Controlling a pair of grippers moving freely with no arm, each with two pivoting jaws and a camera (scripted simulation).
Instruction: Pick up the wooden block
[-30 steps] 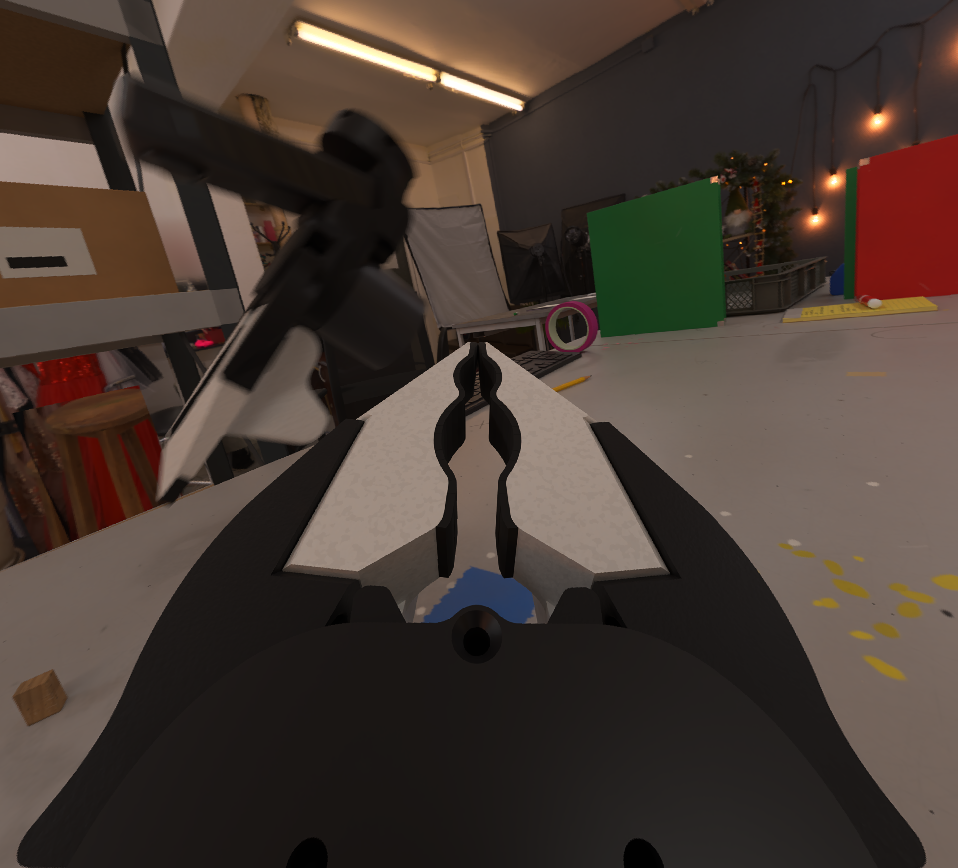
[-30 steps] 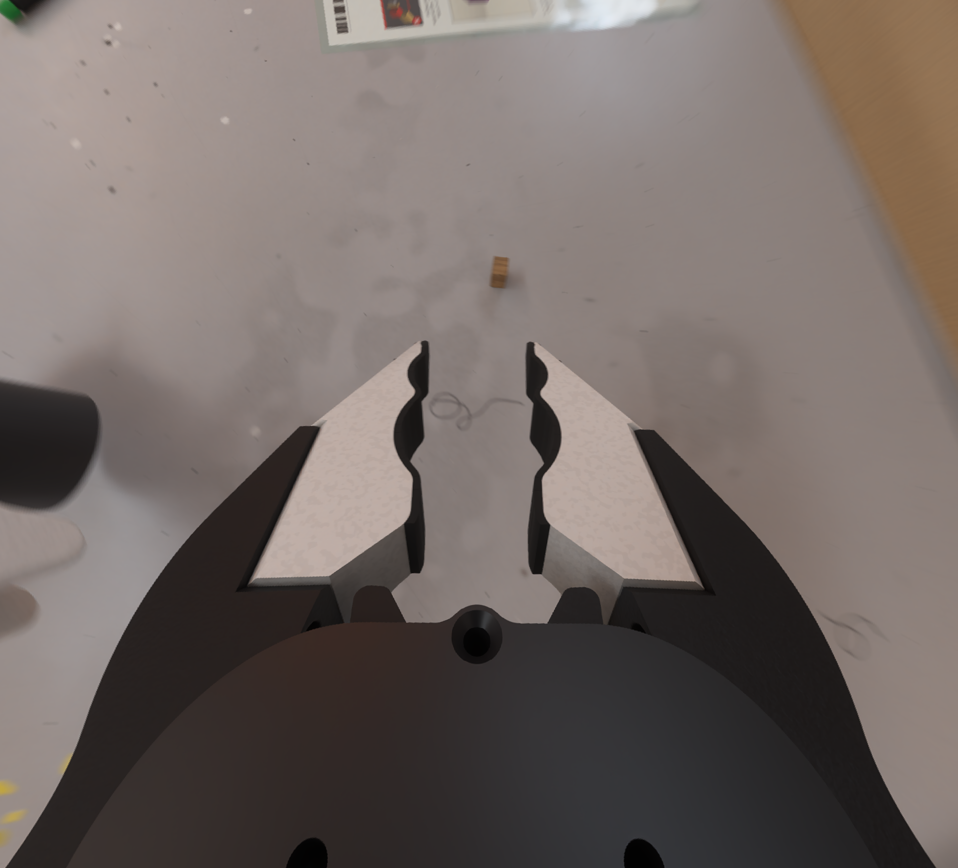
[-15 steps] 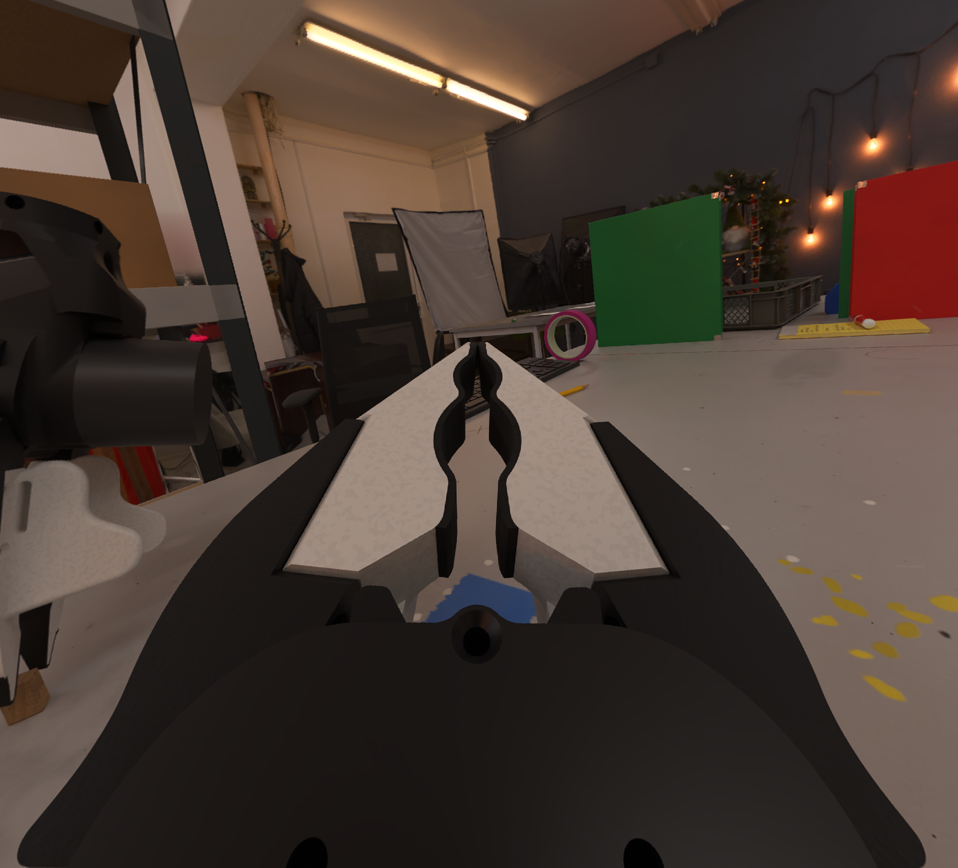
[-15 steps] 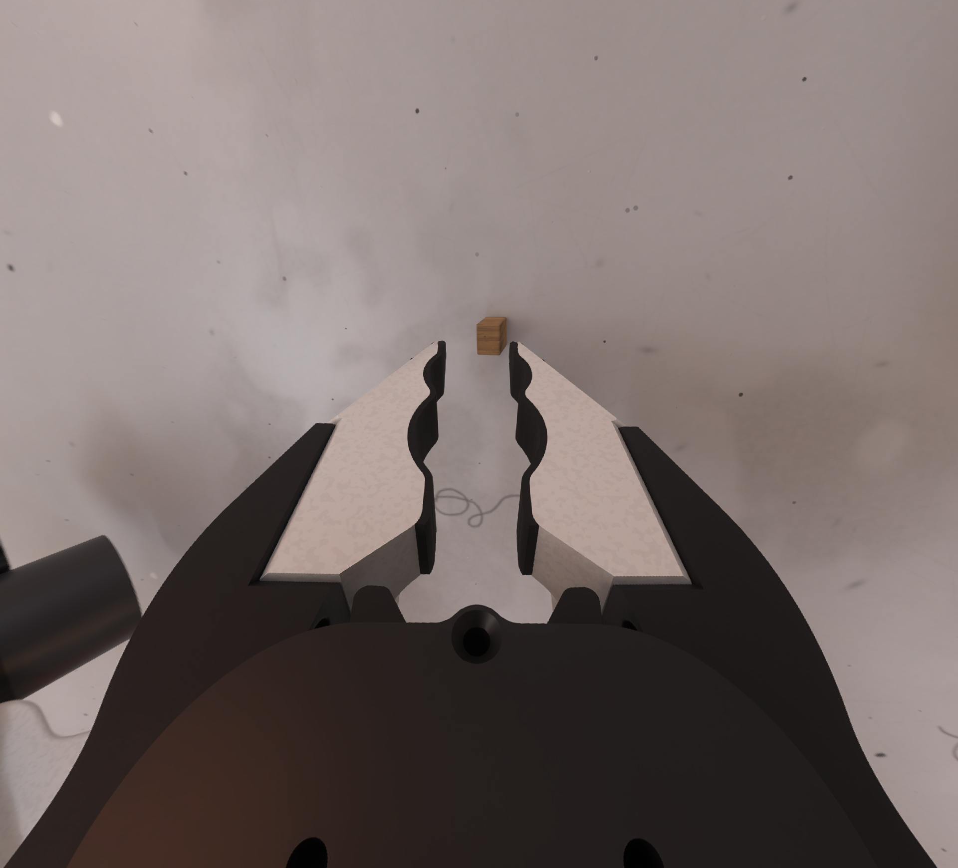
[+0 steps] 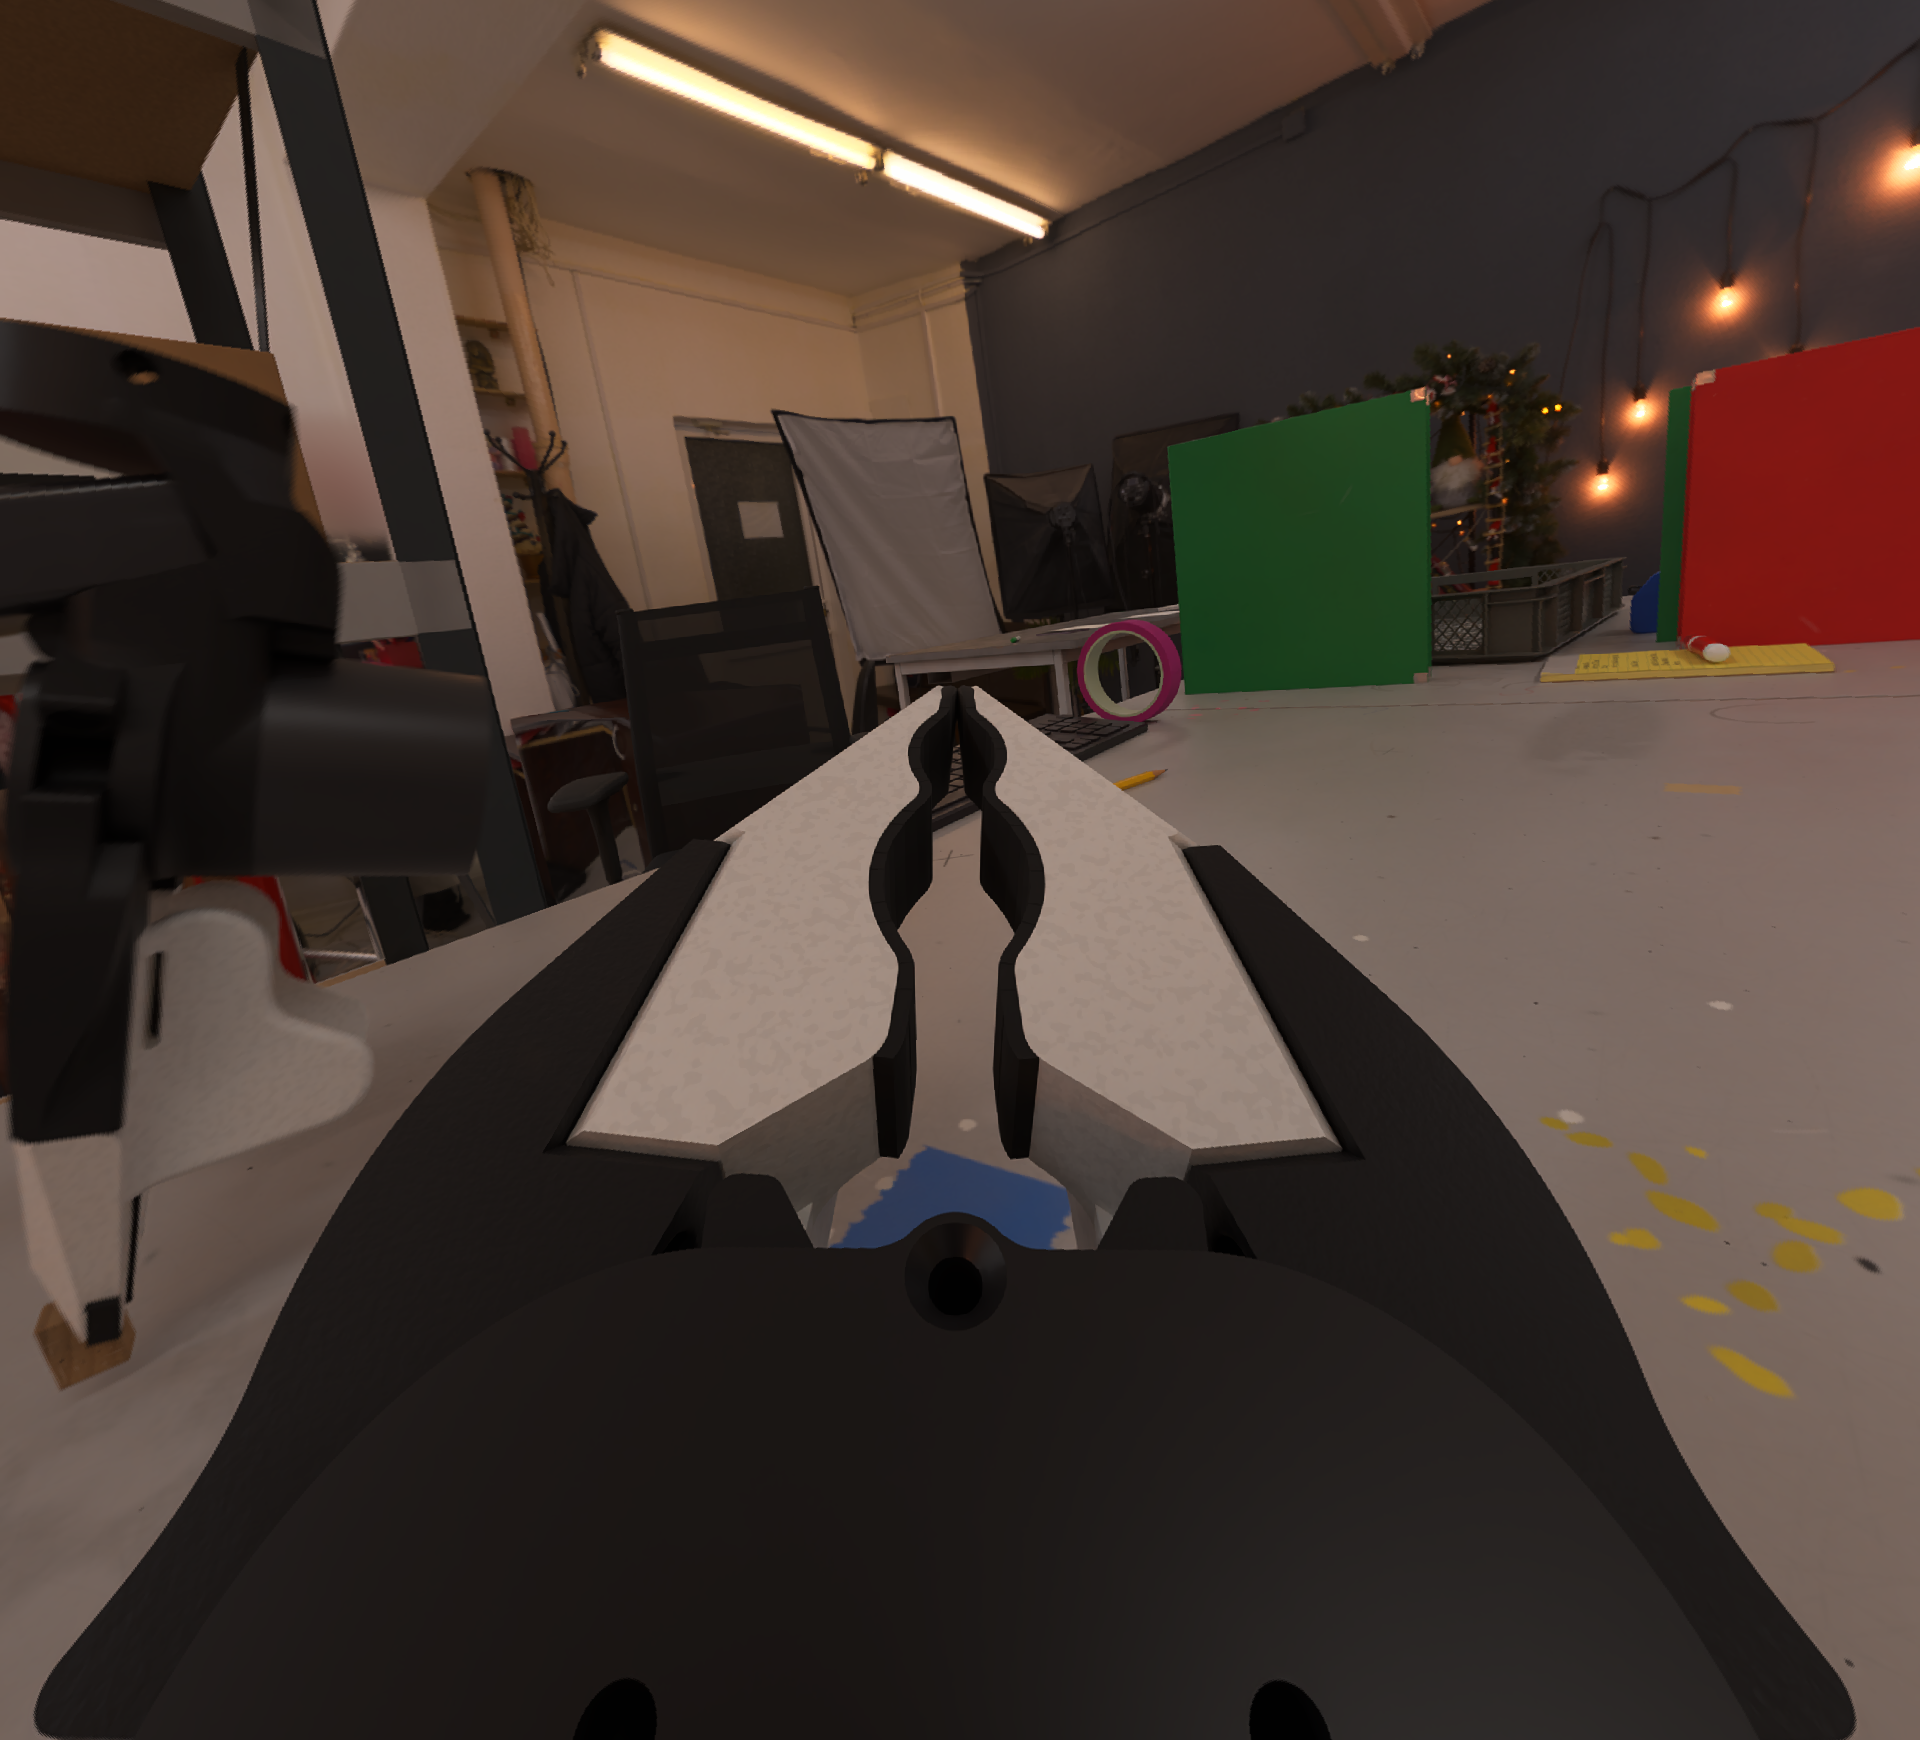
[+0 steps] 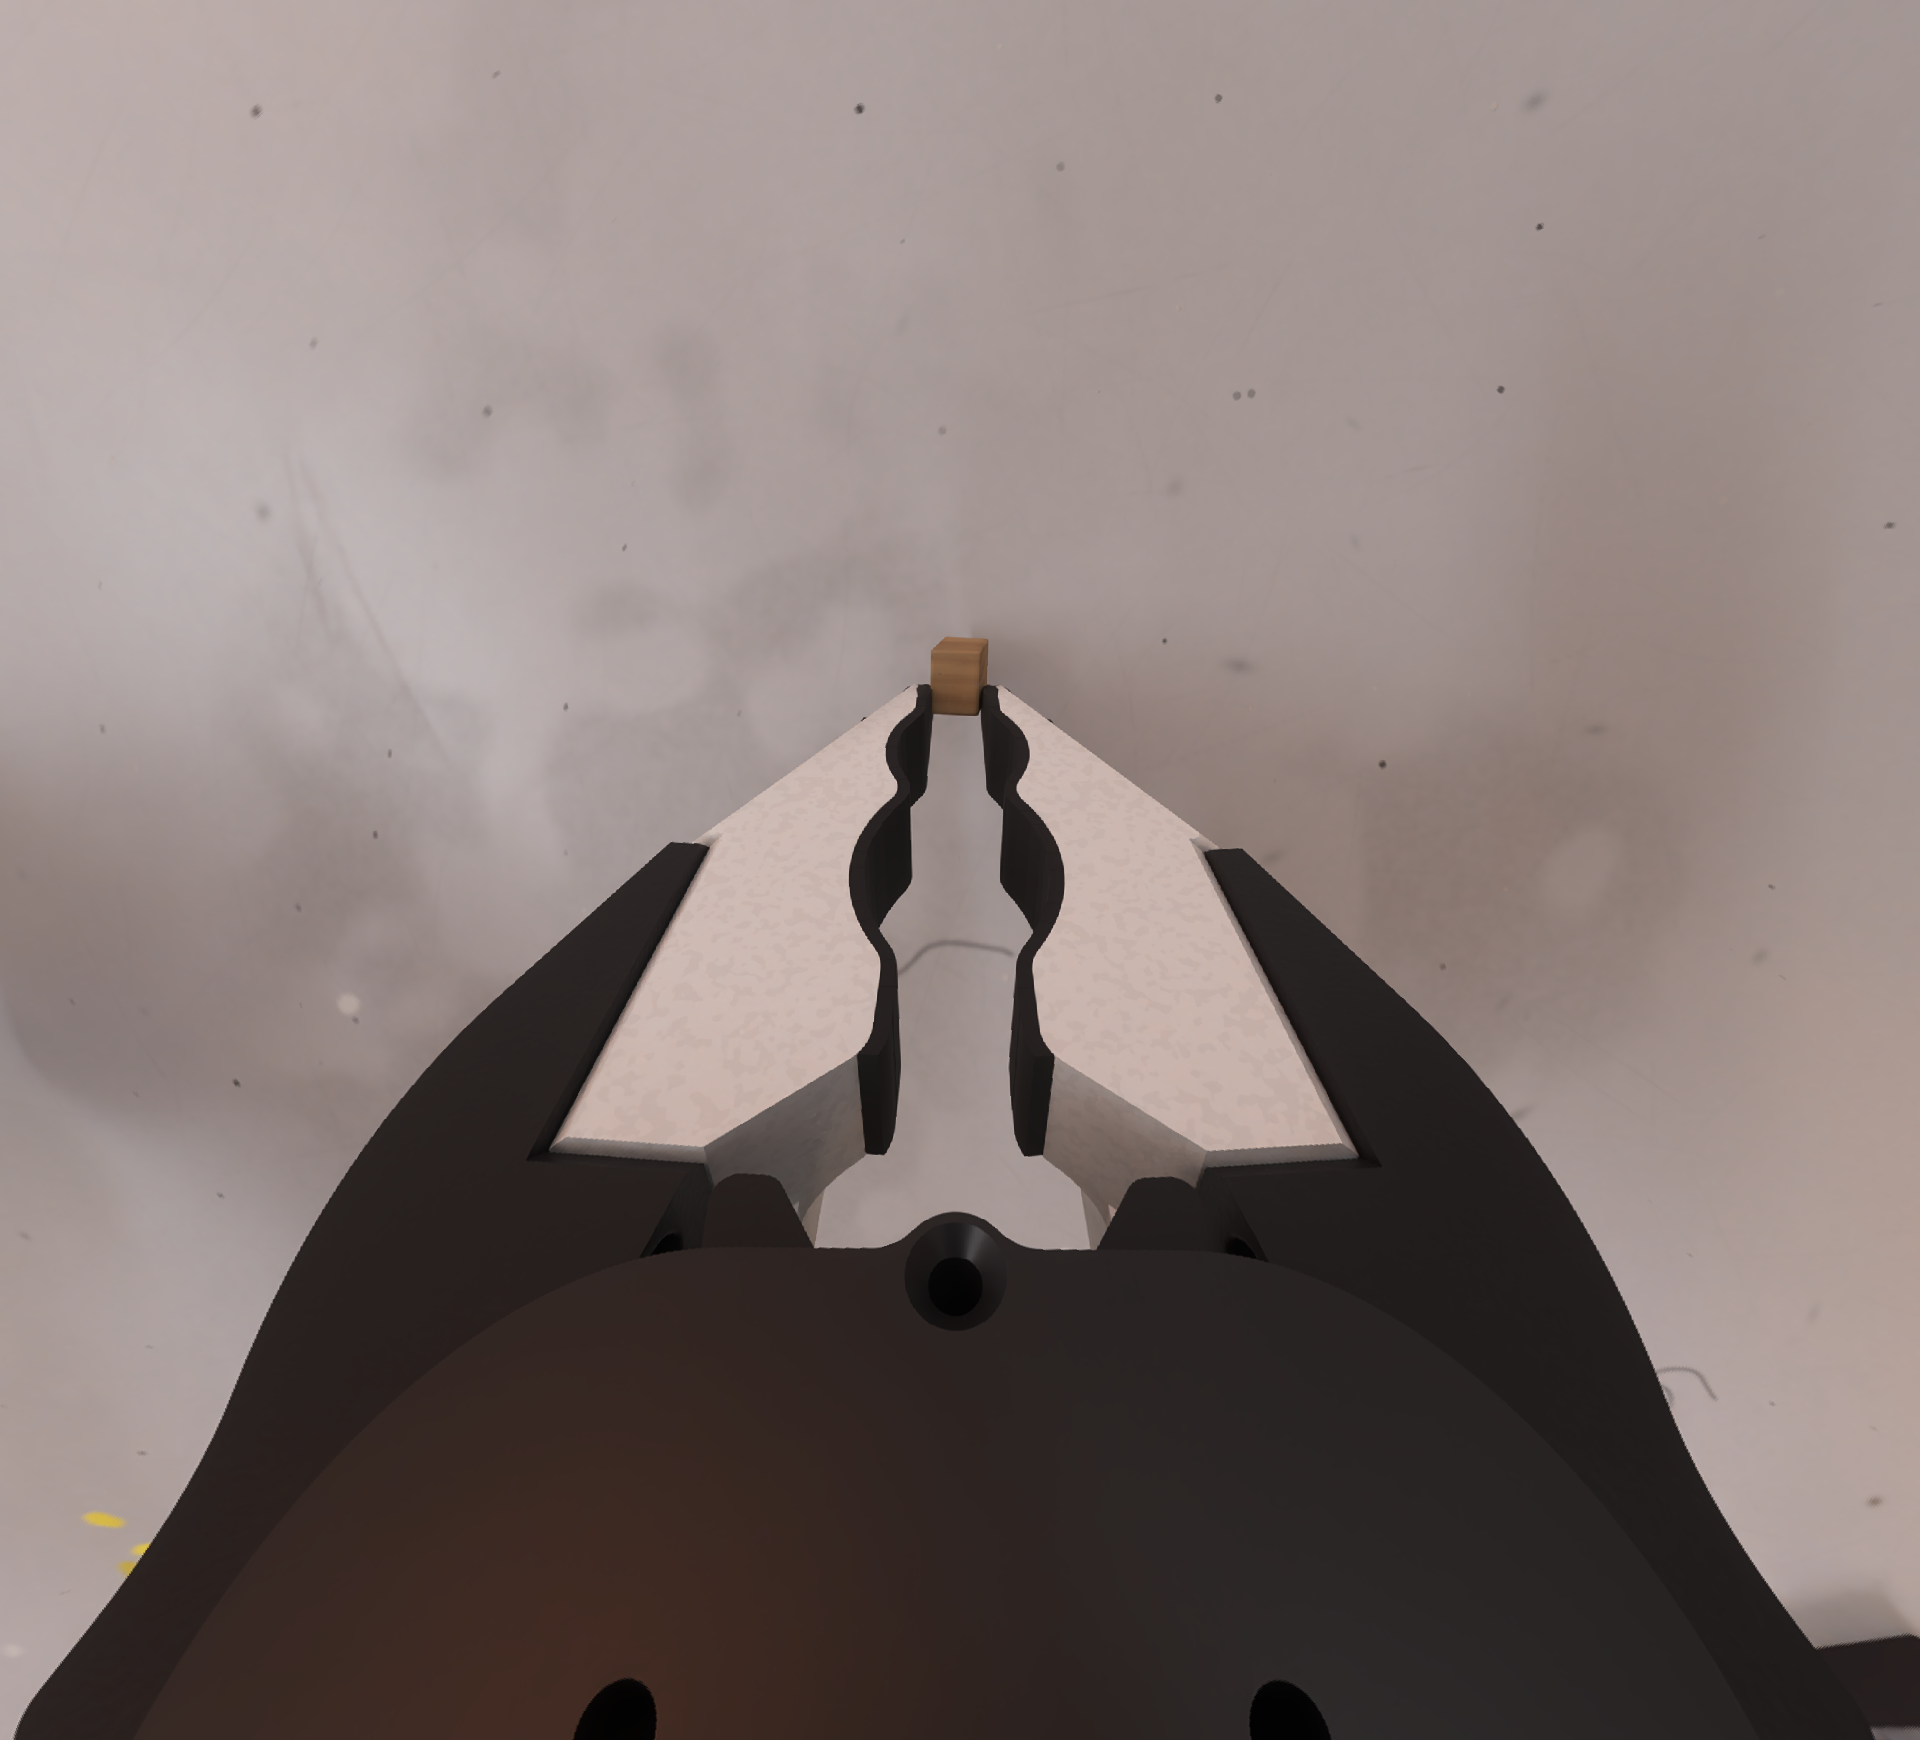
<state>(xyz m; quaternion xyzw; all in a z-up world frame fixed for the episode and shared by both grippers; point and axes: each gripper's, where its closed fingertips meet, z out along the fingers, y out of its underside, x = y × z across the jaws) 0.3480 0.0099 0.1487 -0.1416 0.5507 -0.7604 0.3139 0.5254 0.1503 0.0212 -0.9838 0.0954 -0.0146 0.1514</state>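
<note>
Wooden block (image 6: 957,689): pale tan wood, matt, faint grain, clean-cut faces. Right gripper (image 6: 957,701): matt black plastic-looking body, fingers (image 6: 769,952) faced in off-white, finely mottled matt material with smooth black wavy inner edges; left gripper (image 5: 957,701) same finish. Desk (image 6: 623,340): light grey, matt, smudged and specked, with yellow paint flecks (image 5: 1704,1233).

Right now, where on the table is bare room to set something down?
Broad bare grey table lies beyond the wooden block and to both its sides. It is crowded only where the right claw pinches the block. Yellow paint flecks border the left claw.
</note>
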